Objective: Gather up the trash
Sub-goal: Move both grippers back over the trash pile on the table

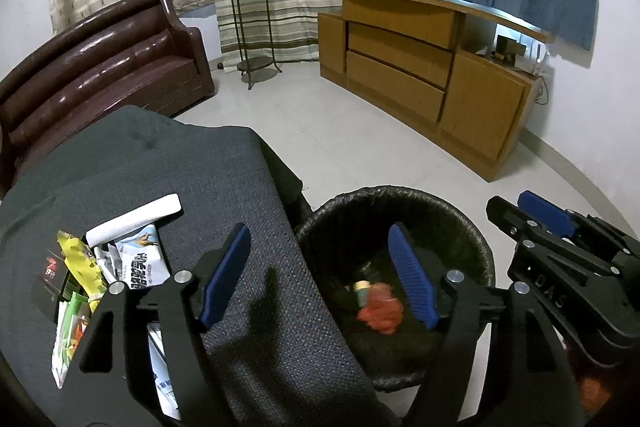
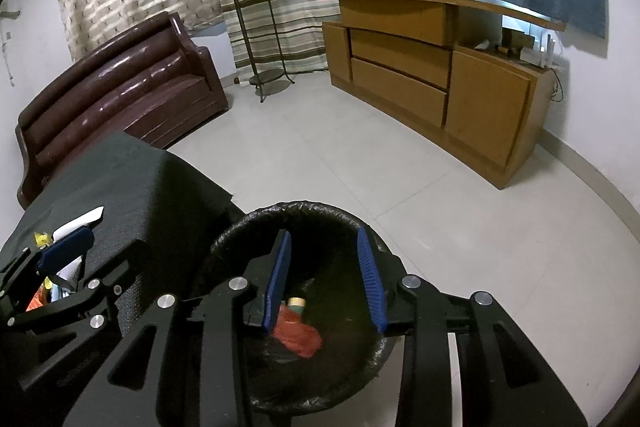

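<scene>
A black-lined trash bin (image 1: 472, 227) (image 2: 240, 223) stands on the floor beside a grey cloth table (image 1: 240, 211). A red wrapper (image 1: 380, 313) (image 2: 298, 333) and a small green-capped item (image 2: 297, 303) lie inside it. My left gripper (image 1: 320, 275) is open and empty, spanning the table edge and the bin rim. My right gripper (image 2: 324, 279) is open and empty above the bin; it also shows in the left wrist view (image 1: 536, 215). A pile of wrappers (image 1: 120, 267), with a yellow packet (image 1: 80, 259) and a white strip (image 1: 132, 219), lies on the table at the left.
A brown leather sofa (image 1: 100, 67) stands behind the table. A metal plant stand (image 1: 250, 27) with a potted plant is at the back. A wooden cabinet (image 1: 420, 67) with a plush toy on top lines the right wall. Tiled floor (image 2: 340, 155) lies between.
</scene>
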`<state>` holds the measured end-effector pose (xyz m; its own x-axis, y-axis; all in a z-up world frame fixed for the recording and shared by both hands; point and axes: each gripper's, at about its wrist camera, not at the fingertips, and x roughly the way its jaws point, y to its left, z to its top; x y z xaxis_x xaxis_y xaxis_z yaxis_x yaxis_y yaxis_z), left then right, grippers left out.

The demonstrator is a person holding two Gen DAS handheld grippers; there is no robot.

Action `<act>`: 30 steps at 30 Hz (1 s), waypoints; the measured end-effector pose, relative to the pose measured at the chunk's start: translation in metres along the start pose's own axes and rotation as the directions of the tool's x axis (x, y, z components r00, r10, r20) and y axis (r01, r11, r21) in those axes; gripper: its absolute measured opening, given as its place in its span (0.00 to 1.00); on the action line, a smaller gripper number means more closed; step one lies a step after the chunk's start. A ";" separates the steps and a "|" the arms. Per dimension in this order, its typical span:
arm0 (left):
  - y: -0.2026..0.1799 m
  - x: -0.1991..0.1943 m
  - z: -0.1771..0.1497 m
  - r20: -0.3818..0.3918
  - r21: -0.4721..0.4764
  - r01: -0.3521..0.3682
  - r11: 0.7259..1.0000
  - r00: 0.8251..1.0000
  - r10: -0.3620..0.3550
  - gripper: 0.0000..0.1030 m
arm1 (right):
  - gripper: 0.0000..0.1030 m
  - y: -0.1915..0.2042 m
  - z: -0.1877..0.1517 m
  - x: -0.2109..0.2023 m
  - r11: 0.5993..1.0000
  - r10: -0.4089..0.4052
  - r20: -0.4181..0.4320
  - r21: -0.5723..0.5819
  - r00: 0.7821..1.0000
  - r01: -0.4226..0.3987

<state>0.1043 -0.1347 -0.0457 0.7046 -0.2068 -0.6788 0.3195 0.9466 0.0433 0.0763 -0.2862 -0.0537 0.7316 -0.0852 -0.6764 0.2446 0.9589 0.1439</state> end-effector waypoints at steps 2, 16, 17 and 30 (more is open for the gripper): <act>0.000 -0.002 0.001 0.003 -0.002 0.002 1.000 1.000 -0.002 0.68 | 0.35 0.000 0.001 -0.001 1.000 0.001 0.002 0.000 1.000 -0.001; 0.022 -0.045 0.001 0.035 -0.019 -0.025 1.000 0.999 0.025 0.68 | 0.37 0.015 0.002 -0.013 0.999 0.029 0.020 -0.034 0.999 -0.028; 0.027 -0.050 -0.001 0.036 -0.026 -0.032 0.999 0.999 0.033 0.68 | 0.38 0.017 0.002 -0.015 0.999 0.032 0.022 -0.038 0.999 -0.031; 0.096 -0.088 -0.035 0.008 -0.117 -0.144 0.983 0.989 0.146 0.68 | 0.38 0.059 -0.010 -0.036 0.989 0.085 0.025 -0.125 0.996 -0.081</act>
<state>0.0509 -0.0173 -0.0076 0.7490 -0.0683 -0.6590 0.1385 0.9888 0.0549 0.0576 -0.2240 -0.0278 0.7653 -0.0099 -0.6436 0.1026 0.9890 0.1068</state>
